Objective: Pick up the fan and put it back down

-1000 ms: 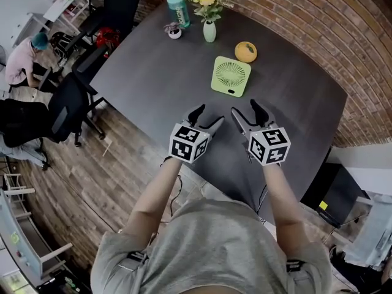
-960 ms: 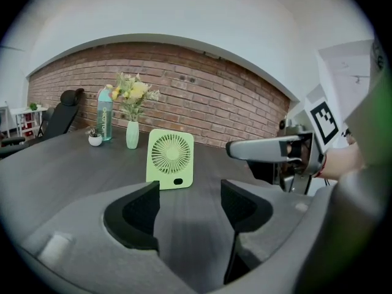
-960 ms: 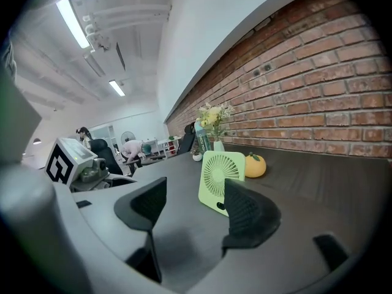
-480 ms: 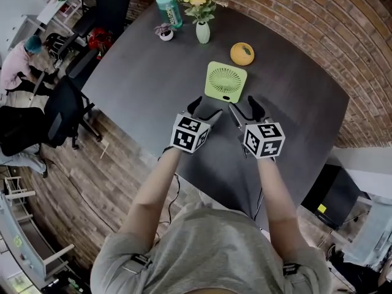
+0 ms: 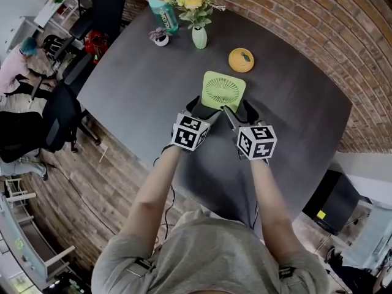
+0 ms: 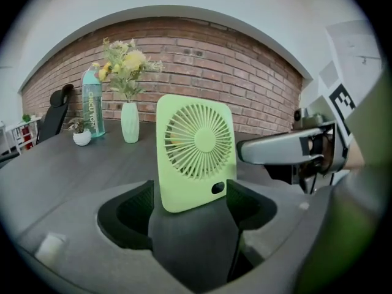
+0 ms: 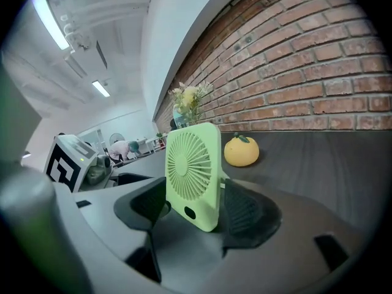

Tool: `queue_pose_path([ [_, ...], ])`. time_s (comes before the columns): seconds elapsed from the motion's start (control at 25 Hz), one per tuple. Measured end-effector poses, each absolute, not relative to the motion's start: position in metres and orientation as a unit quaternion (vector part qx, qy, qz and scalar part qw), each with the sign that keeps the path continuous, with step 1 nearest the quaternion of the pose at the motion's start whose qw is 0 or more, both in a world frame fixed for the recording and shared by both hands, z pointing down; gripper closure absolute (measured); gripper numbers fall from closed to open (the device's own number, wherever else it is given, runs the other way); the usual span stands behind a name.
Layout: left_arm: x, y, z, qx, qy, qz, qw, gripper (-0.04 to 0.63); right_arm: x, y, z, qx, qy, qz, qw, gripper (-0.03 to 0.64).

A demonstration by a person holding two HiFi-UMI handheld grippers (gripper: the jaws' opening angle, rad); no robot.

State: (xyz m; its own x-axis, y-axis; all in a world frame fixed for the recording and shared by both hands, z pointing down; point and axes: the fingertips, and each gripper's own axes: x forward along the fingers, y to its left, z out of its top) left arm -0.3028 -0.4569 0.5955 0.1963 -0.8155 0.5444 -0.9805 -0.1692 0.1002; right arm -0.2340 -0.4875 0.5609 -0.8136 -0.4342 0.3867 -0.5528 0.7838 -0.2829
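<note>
A light green square fan stands upright on the dark table. Both grippers sit at its near edge. My left gripper is at the fan's near left corner. In the left gripper view the fan fills the gap between the spread fingers; the jaws have just been opening, and the pads do not press on it. My right gripper is at the near right corner. In the right gripper view the fan stands between its open fingers, with a gap at the left pad.
An orange-shaped object lies just behind the fan. Farther back stand a pale vase of flowers, a small potted plant and a teal bottle. A brick wall runs behind the table. Office chairs stand at the left.
Both grippers have moved forward and down across the table toward the fan. They were well short of it a second ago and now flank its near edge.
</note>
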Motion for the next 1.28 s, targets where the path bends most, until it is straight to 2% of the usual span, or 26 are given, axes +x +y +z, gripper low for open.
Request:
queue_pose_path([
  [0.4,-0.305,-0.479,0.616,0.748,-0.591,0.206,0.220,0.241,-0.243,-0.492,0.595,0.254,-0.927,0.213,0.174,0.334],
  [0.6,-0.303,-0.483,0.619,0.752,-0.589,0.202,0.217,0.241,-0.246,-0.497,0.598,0.252,-0.929,0.217,0.162,0.336],
  [0.8,-0.303,-0.482,0.619,0.749,-0.594,0.200,0.217,0.241,-0.245,-0.501,0.601,0.265,-0.928,0.206,0.165,0.444],
  [1.28,-0.292,-0.469,0.610,0.742,-0.604,0.191,0.220,0.245,-0.234,-0.492,0.591,0.266,-0.927,0.188,0.187,0.443],
])
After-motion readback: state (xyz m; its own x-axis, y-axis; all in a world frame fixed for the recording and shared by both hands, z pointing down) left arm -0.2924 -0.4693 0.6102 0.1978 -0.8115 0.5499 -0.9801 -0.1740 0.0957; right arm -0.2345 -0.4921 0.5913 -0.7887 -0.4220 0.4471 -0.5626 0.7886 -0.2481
